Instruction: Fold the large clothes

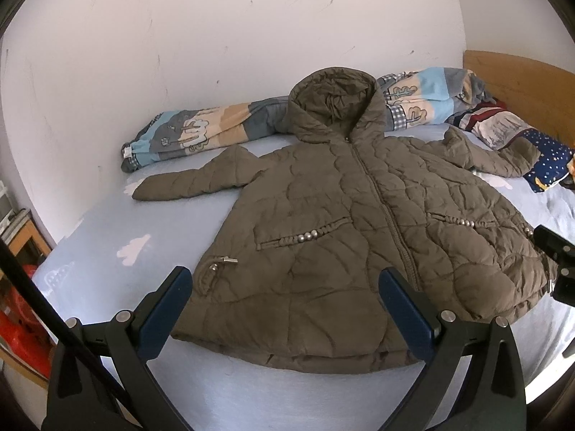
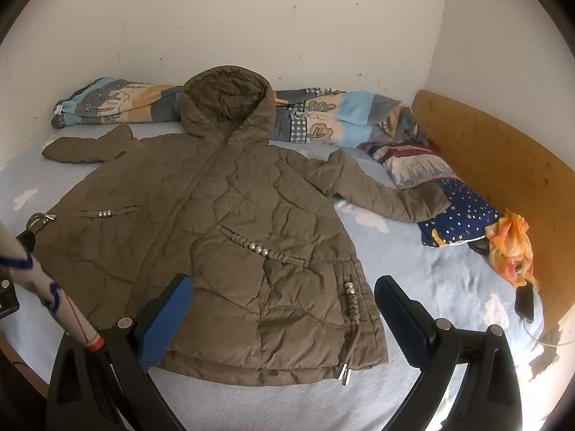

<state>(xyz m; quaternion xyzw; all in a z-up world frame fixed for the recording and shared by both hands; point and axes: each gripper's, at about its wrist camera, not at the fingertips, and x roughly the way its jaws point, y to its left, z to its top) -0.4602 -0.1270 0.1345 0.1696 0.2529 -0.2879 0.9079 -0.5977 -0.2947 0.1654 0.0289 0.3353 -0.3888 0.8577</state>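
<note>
An olive quilted hooded jacket (image 1: 359,222) (image 2: 222,222) lies flat, front up and zipped, on a pale blue bed sheet (image 1: 118,222) (image 2: 413,273). Both sleeves stretch outward and the hood points to the wall. My left gripper (image 1: 284,287) hovers open over the jacket's lower left hem, its blue-padded fingers wide apart with nothing between them. My right gripper (image 2: 282,294) hovers open above the lower right hem near the drawstring ends. Part of the right gripper's body (image 1: 560,262) shows at the right edge of the left wrist view.
A rolled patterned duvet (image 1: 215,125) (image 2: 323,115) lies along the wall behind the hood. Pillows (image 2: 442,186) and an orange cloth (image 2: 510,248) sit by the wooden headboard (image 2: 503,151). Red items and shelving (image 1: 21,309) stand left of the bed.
</note>
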